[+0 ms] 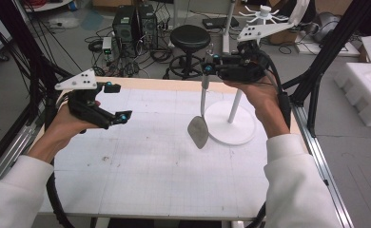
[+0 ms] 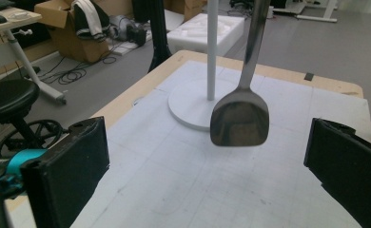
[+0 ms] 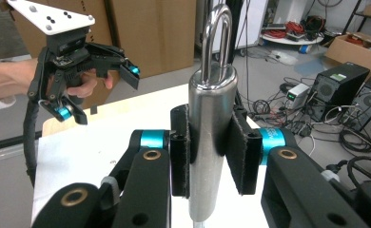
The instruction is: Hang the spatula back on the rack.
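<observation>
A shiny metal spatula (image 1: 199, 131) hangs upright, blade down, just above the white gridded table (image 1: 150, 166). My right gripper (image 1: 207, 67) is shut on the top of its handle (image 3: 211, 123), with the black pads pressing on both sides below the hanging loop. Right behind the blade stands a white rack with a round base (image 1: 231, 126), a thin pole and hooks on top (image 1: 264, 14). My left gripper (image 1: 119, 102) hovers over the table's left side, open and holding nothing. Its jaws (image 2: 207, 156) face the spatula blade (image 2: 240, 118) from a distance.
A black stool (image 1: 190, 38) and computer towers (image 1: 136, 21) with loose cables stand on the floor beyond the table's far edge. White foam blocks (image 1: 364, 90) lie on the floor at the right. Black frame posts rise at both table sides.
</observation>
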